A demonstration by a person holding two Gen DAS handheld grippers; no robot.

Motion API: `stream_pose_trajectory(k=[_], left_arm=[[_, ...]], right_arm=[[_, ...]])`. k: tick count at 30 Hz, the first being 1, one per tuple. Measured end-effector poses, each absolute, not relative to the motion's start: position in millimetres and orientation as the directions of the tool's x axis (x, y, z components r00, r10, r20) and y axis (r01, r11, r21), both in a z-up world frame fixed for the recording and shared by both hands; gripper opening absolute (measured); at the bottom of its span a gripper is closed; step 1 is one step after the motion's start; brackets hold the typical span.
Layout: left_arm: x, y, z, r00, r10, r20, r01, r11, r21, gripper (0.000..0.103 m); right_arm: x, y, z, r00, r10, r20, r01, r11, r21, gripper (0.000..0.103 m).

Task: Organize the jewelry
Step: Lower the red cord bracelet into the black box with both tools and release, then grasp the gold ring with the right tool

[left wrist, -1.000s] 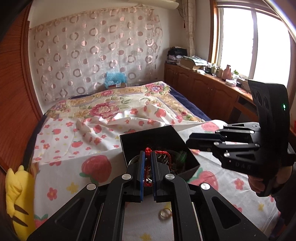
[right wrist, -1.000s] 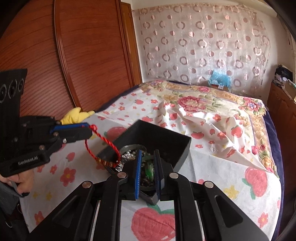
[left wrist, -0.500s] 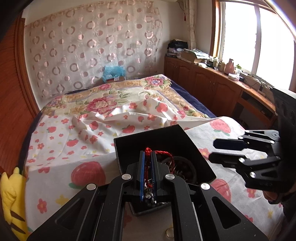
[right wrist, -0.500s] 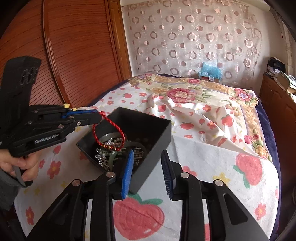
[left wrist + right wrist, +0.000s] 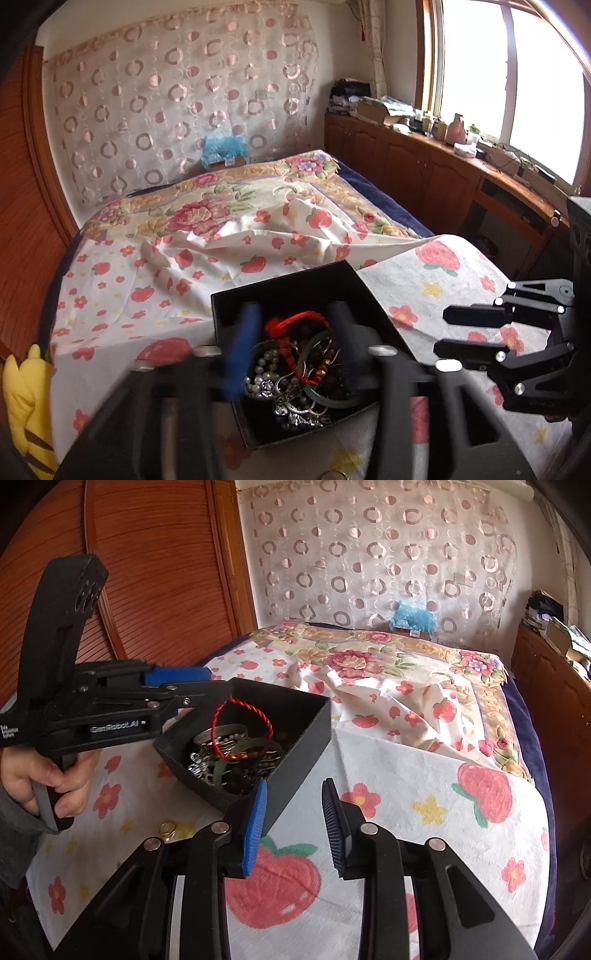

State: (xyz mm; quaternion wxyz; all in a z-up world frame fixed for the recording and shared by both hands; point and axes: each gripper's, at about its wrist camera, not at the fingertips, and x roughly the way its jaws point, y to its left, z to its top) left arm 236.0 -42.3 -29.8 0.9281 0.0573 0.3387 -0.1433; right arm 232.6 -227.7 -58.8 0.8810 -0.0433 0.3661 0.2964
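Since half a second ago we see the left gripper (image 5: 295, 343) spread open, fingers blurred, over the black box (image 5: 310, 734); the red cord bracelet (image 5: 242, 727) loops above the jewelry inside. Rightward, the right gripper (image 5: 295, 823) stands open at the box's near edge, bare bedsheet (image 5: 424, 775) beyond.

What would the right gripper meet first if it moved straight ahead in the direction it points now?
Probably the white strawberry-print sheet on the bed. The open right gripper points just past the near corner of the black jewelry box, whose side stands beside its left finger; depth is unclear, so it might graze it.
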Motion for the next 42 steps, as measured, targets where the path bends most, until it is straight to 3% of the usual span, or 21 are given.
stream_pose_trajectory(k=[3,5,10,14,23,39,42], left_arm=[[225,-37,-25,0.741,-0.213,-0.637,0.295,0.955,0.023,0.055],[216,-32,-22,0.75,-0.21,-0.627,0.286,0.958,0.021,0.071],[191,-12,-16,0.77,-0.186,-0.611,0.247,0.969,0.017,0.085],[174,9,-21,0.773,-0.148,-0.616,0.19,0.982,0.003,0.091],[132,57,-48,0.743,-0.112,-0.66,0.097,0.994,-0.059,0.091],[111,63,-81,0.665,-0.148,-0.732,0.121,0.989,-0.09,0.091],[109,58,-84,0.655,-0.154,-0.74,0.129,0.988,-0.091,0.091]], right_arm=[[224,-222,-59,0.549,0.498,-0.671,-0.57,0.81,0.135,0.034],[218,-216,-59,0.542,0.506,-0.671,-0.585,0.8,0.131,0.033],[203,-202,-61,0.512,0.532,-0.674,-0.622,0.771,0.136,0.033],[193,-187,-67,0.477,0.548,-0.687,-0.655,0.743,0.138,0.033],[178,-139,-91,0.393,0.538,-0.746,-0.733,0.673,0.098,0.033],[177,-104,-104,0.378,0.473,-0.796,-0.77,0.638,0.013,0.033],[174,-106,-104,0.373,0.477,-0.796,-0.774,0.633,0.017,0.022]])
